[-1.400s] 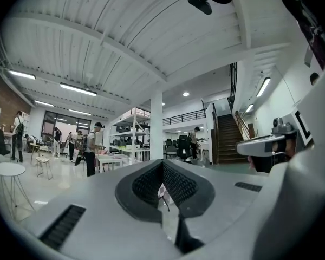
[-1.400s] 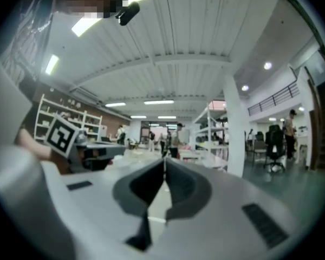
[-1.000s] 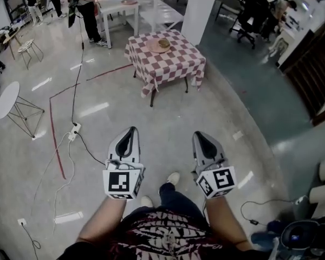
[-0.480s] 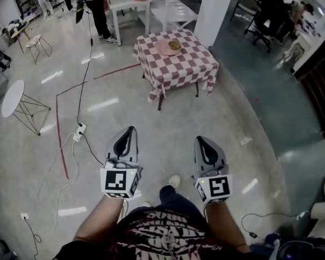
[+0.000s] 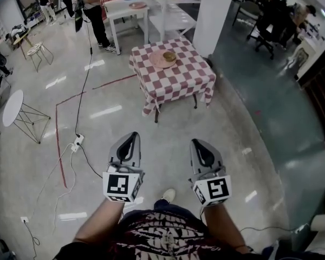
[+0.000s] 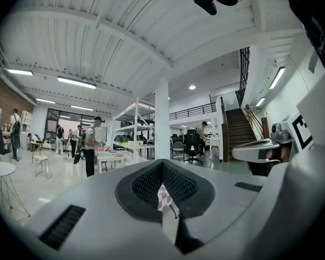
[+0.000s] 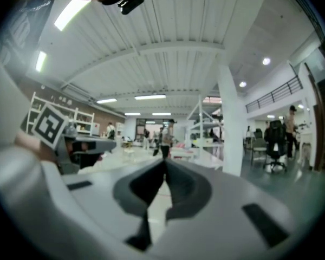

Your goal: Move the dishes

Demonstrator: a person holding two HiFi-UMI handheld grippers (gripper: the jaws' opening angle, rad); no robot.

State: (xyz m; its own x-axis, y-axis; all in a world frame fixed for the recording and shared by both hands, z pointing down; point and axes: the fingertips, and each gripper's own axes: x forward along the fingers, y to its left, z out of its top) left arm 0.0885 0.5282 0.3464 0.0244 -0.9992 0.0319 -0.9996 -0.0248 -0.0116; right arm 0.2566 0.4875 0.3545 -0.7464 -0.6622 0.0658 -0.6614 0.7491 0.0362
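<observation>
A pink plate [image 5: 160, 59] with a small brown bowl [image 5: 169, 55] on it sits on a table with a red-and-white checked cloth [image 5: 176, 76] ahead of me in the head view. My left gripper [image 5: 132, 138] and right gripper [image 5: 196, 143] are held level side by side over the floor, well short of that table. Both are shut with nothing between their jaws. In the left gripper view a sliver of the checked cloth [image 6: 163, 197] shows through the gap behind the closed tips [image 6: 162, 162]. The right gripper's tips [image 7: 165, 162] meet too.
A white pillar [image 5: 215, 15] stands just behind the checked table. White tables [image 5: 127, 7] and standing people [image 5: 93, 10] are at the back left. A round white side table [image 5: 13, 107] stands left. A power strip and cables [image 5: 76, 143] and red floor tape [image 5: 58, 140] lie left of me.
Both grippers and I have moved forward across the floor toward the checked table, which now looks larger and nearer. The jaws stayed shut.
</observation>
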